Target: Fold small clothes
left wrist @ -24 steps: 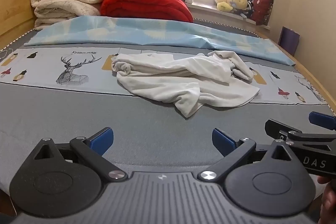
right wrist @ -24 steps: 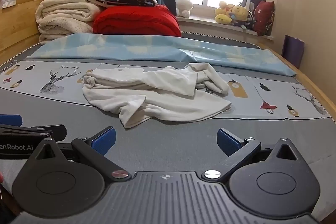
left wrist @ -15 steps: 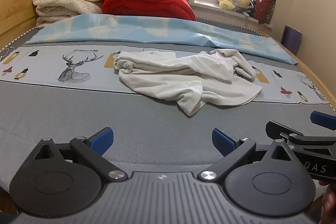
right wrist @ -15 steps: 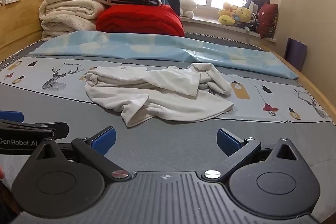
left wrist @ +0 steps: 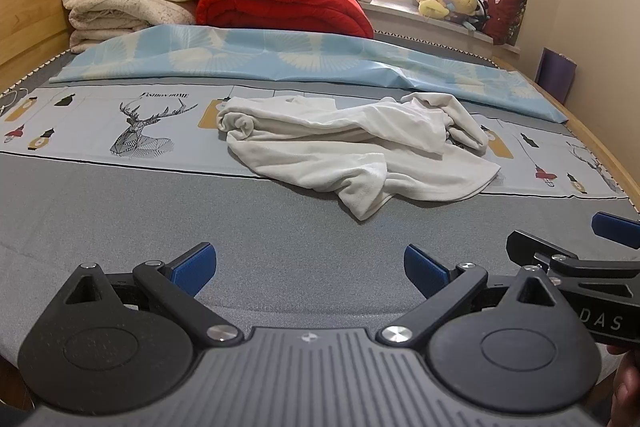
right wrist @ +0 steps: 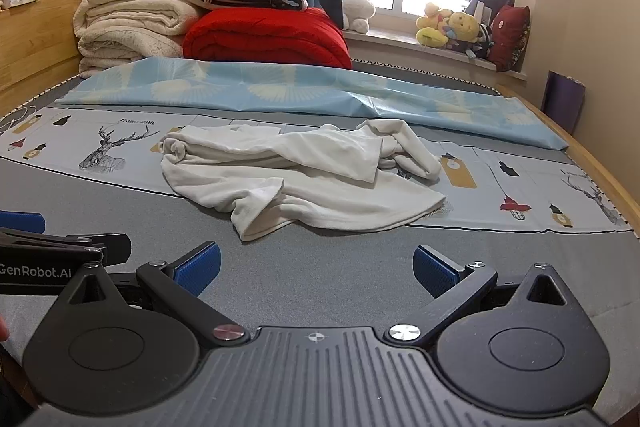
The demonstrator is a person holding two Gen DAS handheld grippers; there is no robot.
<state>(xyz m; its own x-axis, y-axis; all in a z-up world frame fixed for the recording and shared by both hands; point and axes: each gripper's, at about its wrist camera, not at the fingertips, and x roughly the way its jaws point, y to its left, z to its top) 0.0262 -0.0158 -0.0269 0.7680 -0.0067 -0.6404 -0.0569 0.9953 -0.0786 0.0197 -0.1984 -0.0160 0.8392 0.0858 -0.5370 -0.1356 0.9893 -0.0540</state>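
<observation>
Lying in a messy heap on the bed [left wrist: 120, 219], the white garment [left wrist: 352, 147] sat partly on the grey sheet and partly on the strip with the deer picture [left wrist: 146, 125]. The left gripper [left wrist: 310, 269] and the right gripper [right wrist: 316, 267] hung side by side just short of it — not touching it. Both had their blue jaws spread wide, with nothing between them. Folded blankets [right wrist: 128, 27] were stacked far behind — near the window.
</observation>
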